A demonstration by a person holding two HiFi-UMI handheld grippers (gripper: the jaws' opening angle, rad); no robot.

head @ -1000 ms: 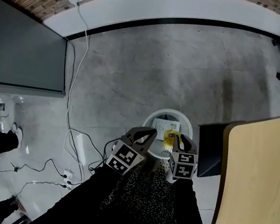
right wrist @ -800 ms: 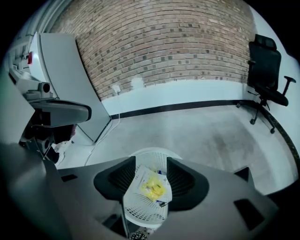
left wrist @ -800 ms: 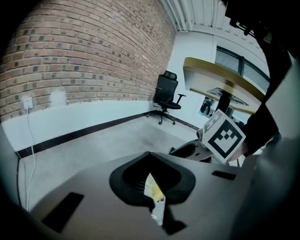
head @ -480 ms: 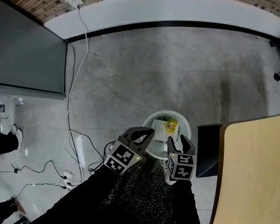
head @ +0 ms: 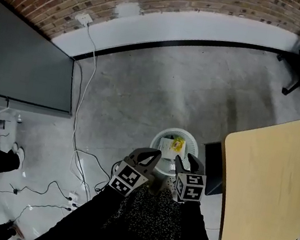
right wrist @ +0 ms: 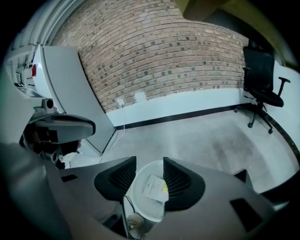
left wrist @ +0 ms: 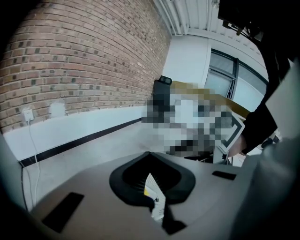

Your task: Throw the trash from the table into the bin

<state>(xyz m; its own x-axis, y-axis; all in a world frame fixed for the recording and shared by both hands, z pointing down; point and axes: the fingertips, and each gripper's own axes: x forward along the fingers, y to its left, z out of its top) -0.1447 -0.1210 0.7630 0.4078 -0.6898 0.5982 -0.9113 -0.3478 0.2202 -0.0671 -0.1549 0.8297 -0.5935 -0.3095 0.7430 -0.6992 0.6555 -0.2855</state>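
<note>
white bin (head: 173,156), on the floor beside the table (head: 276,183): holds printed paper (head: 166,146) and a yellow wrapper (head: 177,144). right gripper (head: 187,164): jaws have just been opening, nothing between them. left gripper (head: 148,156): clenched on a paper scrap (left wrist: 155,202), which we judge still to bin.

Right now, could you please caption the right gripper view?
Right tool, jaws just opened, empty, above the bin holding trash.
</note>
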